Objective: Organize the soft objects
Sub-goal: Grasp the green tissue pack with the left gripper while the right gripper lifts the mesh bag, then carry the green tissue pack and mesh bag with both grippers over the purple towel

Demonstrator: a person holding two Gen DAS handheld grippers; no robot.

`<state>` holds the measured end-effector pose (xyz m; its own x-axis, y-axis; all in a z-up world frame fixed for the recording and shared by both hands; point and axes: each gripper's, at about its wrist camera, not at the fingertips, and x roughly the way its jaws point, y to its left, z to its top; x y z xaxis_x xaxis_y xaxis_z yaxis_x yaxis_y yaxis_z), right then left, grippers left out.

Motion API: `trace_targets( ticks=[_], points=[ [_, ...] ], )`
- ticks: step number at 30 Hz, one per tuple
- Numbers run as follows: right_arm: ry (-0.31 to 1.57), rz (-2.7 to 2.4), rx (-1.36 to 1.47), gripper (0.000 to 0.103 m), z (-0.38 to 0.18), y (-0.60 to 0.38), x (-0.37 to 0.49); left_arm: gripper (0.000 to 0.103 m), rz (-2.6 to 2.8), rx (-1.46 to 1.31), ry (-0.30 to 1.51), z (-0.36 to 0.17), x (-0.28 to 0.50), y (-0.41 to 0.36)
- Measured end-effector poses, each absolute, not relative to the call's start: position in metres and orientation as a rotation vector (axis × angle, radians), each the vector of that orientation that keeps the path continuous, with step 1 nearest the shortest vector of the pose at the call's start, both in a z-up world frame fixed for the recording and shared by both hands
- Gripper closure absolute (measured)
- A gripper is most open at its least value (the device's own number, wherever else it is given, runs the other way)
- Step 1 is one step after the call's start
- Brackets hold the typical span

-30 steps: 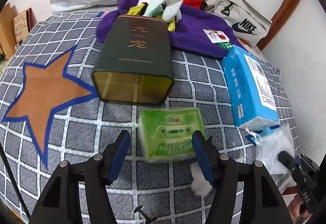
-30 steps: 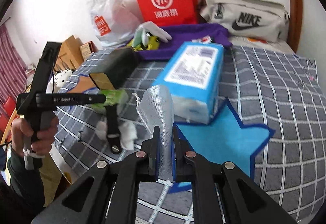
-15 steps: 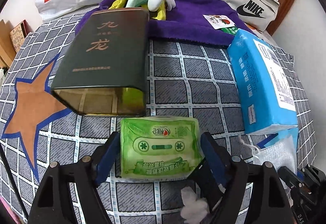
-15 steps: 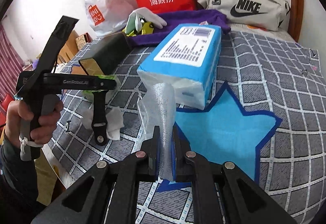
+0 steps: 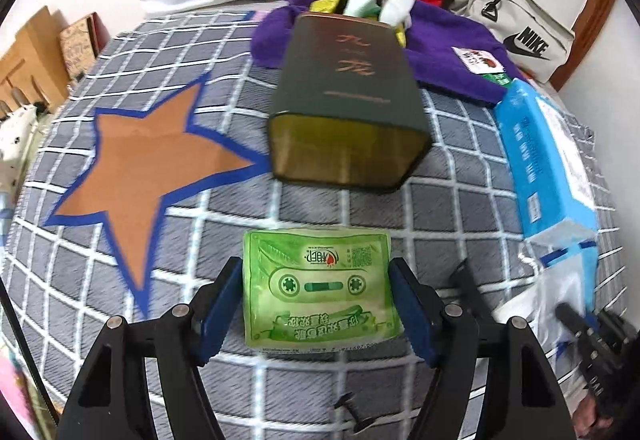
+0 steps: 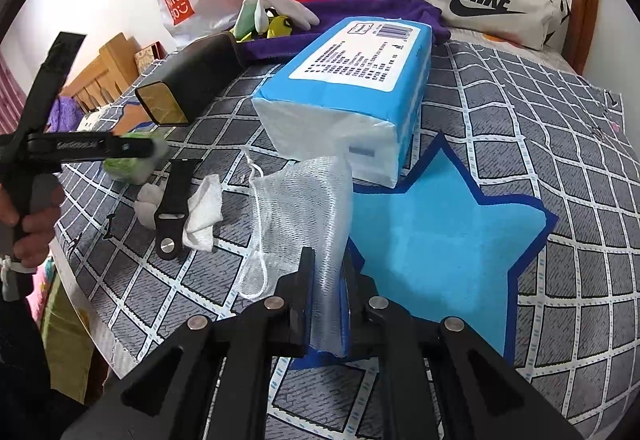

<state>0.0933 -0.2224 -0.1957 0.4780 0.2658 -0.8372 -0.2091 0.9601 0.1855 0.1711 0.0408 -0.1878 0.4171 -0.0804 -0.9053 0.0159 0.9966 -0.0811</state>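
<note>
the left gripper [image 5: 316, 304] clasps the green pack [image 5: 320, 290], jaws having just been closing, for a lift; the right gripper [image 6: 326, 294] pinches the mesh bag [image 6: 304, 208] (mouth ahead, likely awaiting contents).

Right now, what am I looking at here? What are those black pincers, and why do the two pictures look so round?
No robot: a person holds a hand-operated pincer tool in each hand, each with a wide-angle camera looking along its fingers, hence the round pictures. One picture is from the left gripper, one from the right gripper. They work over a checked bedspread with star patches. The left gripper's jaws, which have just been closing, straddle a green wipes packet; whether they press it is unclear. The right gripper is shut on a white mesh bag. Nearby lie a blue tissue pack and a dark tin.
</note>
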Motion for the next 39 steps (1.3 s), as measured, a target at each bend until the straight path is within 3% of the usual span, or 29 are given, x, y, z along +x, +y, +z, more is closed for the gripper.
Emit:
trace_targets(
  ticks=[2, 5, 9, 10, 12, 13, 15, 39],
  points=[
    [1.029, 0.285, 0.067, 0.09, -0.196, -0.221, 0.095, 0.029, -0.072, -0.053, 1.138, -0.19, 0.172, 0.041],
    [1.021, 0.289, 0.074, 0.085, -0.197, -0.218, 0.097, 0.017, -0.097, -0.038, 1.131, -0.2, 0.175, 0.037],
    [0.999, 0.282, 0.025, 0.084, -0.197, -0.211, 0.096, 0.019, -0.067, 0.028, 1.091, -0.203, 0.17, 0.026],
    [0.994, 0.28, 0.016, 0.085, -0.197, -0.21, 0.095, 0.023, -0.069, 0.029, 1.083, -0.202, 0.169, 0.027],
    [0.998, 0.296, 0.038, 0.094, -0.197, -0.211, 0.094, 0.052, -0.073, 0.016, 1.07, -0.198, 0.168, 0.029],
    [1.0, 0.301, 0.053, 0.094, -0.197, -0.212, 0.093, 0.057, -0.09, -0.021, 1.071, -0.194, 0.166, 0.034],
    [1.002, 0.309, 0.082, 0.094, -0.194, -0.215, 0.092, 0.079, -0.135, -0.085, 1.082, -0.19, 0.166, 0.04],
    [0.877, 0.348, 0.09, 0.094, -0.119, -0.212, 0.09, 0.081, -0.167, -0.151, 0.966, -0.128, 0.16, 0.054]
  ],
)
